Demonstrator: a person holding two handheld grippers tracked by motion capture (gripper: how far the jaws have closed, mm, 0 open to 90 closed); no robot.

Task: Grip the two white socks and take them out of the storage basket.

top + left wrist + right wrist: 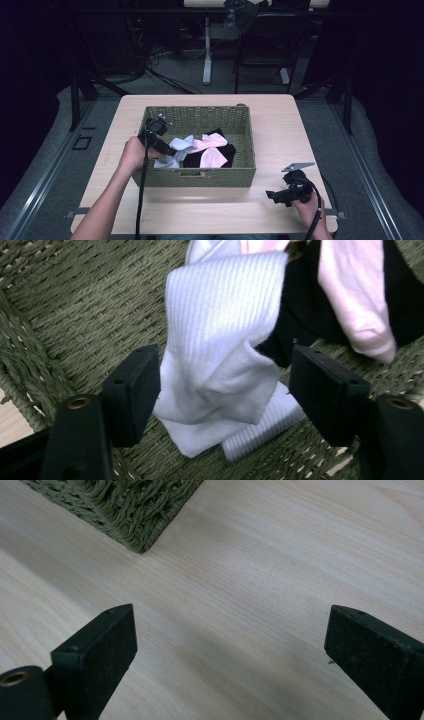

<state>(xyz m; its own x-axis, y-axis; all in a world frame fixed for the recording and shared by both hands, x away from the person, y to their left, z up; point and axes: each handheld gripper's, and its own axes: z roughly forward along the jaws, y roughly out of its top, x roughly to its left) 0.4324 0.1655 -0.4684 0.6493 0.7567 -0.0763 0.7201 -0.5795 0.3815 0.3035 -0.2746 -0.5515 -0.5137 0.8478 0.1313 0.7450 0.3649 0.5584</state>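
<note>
Basket (200,175) of green weave sits mid-table (280,115) in the high view, holding white, pink and black socks; left gripper (170,150) reaches into its left side at the white sock (175,150), right gripper (272,196) rests over the near right of the table, well apart from the basket. Left gripper view: white sock (220,345) bunched between the jaws, left pad touching it, right pad just off it, not clamped; pink sock (355,295) lies over black sock (305,315) farther right. Right gripper view: jaws wide apart over bare table (250,595), basket corner (135,510) far left.
</note>
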